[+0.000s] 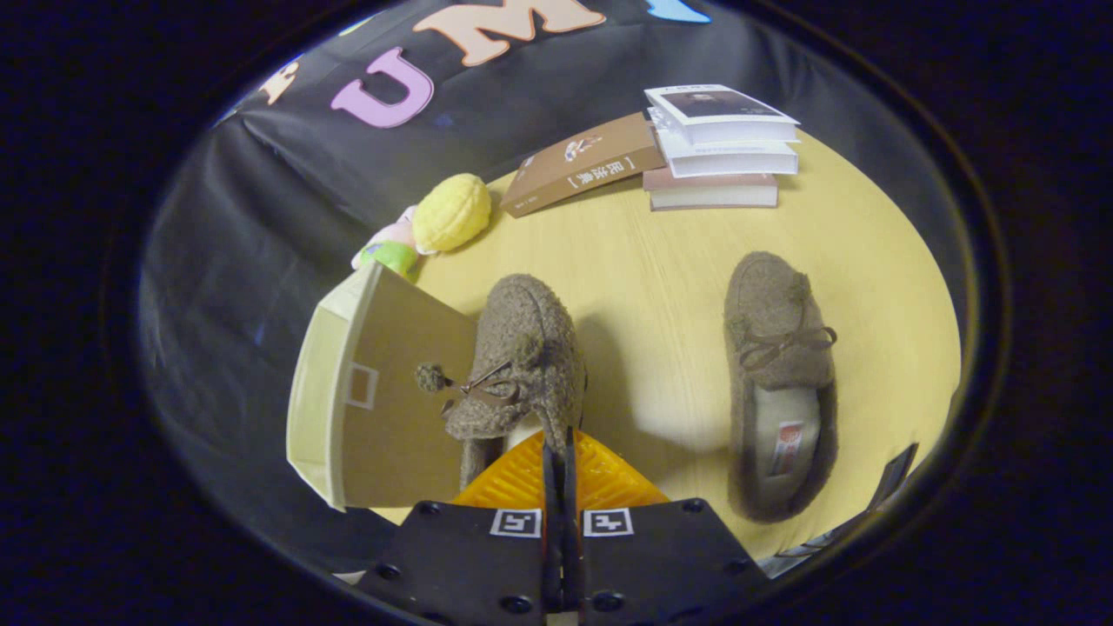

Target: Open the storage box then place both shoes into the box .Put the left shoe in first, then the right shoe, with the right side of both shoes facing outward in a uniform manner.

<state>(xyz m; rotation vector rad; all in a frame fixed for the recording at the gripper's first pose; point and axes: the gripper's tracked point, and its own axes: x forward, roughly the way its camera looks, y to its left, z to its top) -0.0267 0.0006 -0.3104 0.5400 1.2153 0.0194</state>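
1. Left shoe: fuzzy brown slipper with a bow and a pompom, sitting at centre frame directly ahead of my gripper. It looks raised and tilted, with its heel end at the fingertips and its toe pointing toward the upper part of the frame.
2. Gripper state: I read the two fingers as drawn nearly together, pinching the heel rim of the left shoe. Only a thin gap shows between them.
3. Storage box: pale cream, with a tan flap bearing a small square label window. It lies at centre left, just beside the held shoe. The shoe's pompom hangs over the tan surface. I cannot tell from here whether the flap is fully open.
4. Right shoe: matching slipper, flat on the wooden table at centre right, well apart from the left one. Toe points to the upper frame, and the opening with its light insole faces up.
5. Yellow plush toy: upper left of centre, beyond the box, at the table's edge. A pink and green soft item sits touching it on its left.
6. Brown book: lies flat in the upper centre, near the toy.
7. Stack of three books: upper right, just beside the brown book.
8. A dark flat object pokes in at lower right, near the right shoe's heel. Too little shows to identify it.
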